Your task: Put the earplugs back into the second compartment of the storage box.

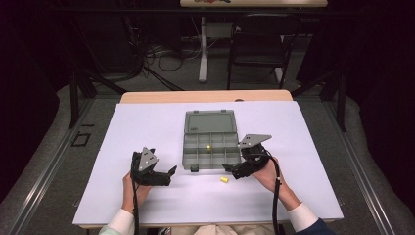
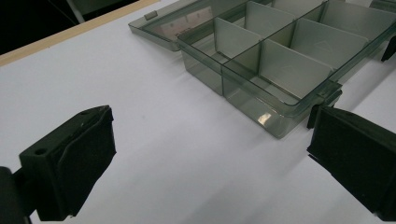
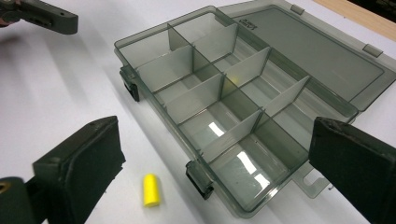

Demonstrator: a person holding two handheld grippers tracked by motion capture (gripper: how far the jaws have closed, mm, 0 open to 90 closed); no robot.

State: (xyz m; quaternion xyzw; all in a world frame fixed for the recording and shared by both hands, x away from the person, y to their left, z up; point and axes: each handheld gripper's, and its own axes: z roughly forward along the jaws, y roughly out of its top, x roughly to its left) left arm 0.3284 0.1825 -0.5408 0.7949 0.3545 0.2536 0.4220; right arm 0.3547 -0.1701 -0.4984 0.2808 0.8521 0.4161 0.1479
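A clear grey compartment box (image 1: 198,157) lies open mid-table, its lid (image 1: 209,121) flat behind it. One small yellow cylinder (image 1: 208,147) sits in a middle compartment. A second yellow cylinder (image 1: 224,180) lies on the white table cover just in front of the box's near right corner, also seen as the yellow cylinder (image 3: 151,189) between my right jaws. My right gripper (image 1: 230,171) is open just right of it, jaws wide apart around the box's near corner (image 3: 236,205). My left gripper (image 1: 169,176) is open and holds nothing, left of the box (image 2: 280,70).
The white cover (image 1: 147,127) spans the table, with a wooden edge (image 1: 205,96) at the back. A black chair (image 1: 257,46) and a table leg (image 1: 202,49) stand beyond. The left gripper (image 3: 42,16) appears far off in the right gripper view.
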